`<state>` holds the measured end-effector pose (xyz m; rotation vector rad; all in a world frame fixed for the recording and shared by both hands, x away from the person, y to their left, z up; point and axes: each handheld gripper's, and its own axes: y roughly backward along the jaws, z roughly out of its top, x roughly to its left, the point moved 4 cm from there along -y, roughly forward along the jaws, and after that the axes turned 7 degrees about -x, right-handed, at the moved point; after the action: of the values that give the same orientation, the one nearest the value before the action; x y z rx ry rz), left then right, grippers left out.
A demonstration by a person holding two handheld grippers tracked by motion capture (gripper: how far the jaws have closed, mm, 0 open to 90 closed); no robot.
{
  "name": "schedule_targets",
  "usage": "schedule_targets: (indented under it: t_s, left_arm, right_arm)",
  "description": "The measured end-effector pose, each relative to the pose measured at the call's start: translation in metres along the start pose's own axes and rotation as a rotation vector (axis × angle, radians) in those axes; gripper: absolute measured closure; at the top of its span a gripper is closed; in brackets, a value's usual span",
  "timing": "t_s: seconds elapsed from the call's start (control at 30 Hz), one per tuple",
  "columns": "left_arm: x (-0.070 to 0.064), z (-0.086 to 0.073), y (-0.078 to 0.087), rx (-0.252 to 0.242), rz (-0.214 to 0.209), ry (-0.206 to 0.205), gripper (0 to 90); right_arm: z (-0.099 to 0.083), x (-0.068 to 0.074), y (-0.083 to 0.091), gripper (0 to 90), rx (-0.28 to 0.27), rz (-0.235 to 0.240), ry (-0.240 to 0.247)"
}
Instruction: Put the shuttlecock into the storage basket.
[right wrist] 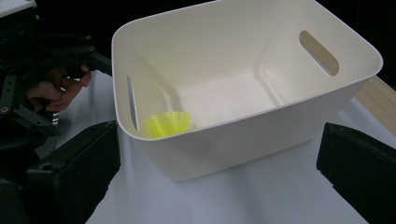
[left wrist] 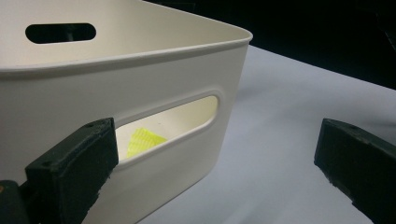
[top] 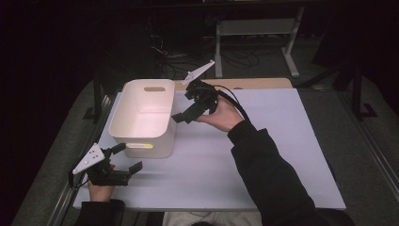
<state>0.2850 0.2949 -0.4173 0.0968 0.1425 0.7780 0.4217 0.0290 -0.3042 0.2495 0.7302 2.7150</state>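
A white plastic bin [top: 123, 123] with slot handles stands on the left part of the white table [top: 273, 155]. A small yellow ribbed thing [right wrist: 169, 123] lies on the bin's floor in one corner, and also shows through the handle slot [left wrist: 142, 140]. My left gripper [top: 128, 157] sits low at the table's near left, open, its jaws either side of the bin's near corner [left wrist: 215, 172] with nothing held. Beside the bin's right wall my right gripper [top: 185, 106] hovers open and empty, looking down into the bin [right wrist: 215, 177].
A wooden strip [top: 254, 84] runs along the table's far edge. Cables and a white frame leg [top: 291, 42] lie on the dark floor beyond. The person's left hand with its gripper [right wrist: 42, 88] shows past the bin's far side in the right gripper view.
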Motion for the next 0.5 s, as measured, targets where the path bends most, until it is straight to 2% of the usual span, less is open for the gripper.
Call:
schedule_targets:
  t_s: [0.5]
  left_arm:
    - [0.000,0.000,0.000,0.001,-0.003,-0.001,0.0]
  right_arm:
    - [-0.016,-0.005,0.015,0.0,-0.023,-0.026,-0.015]
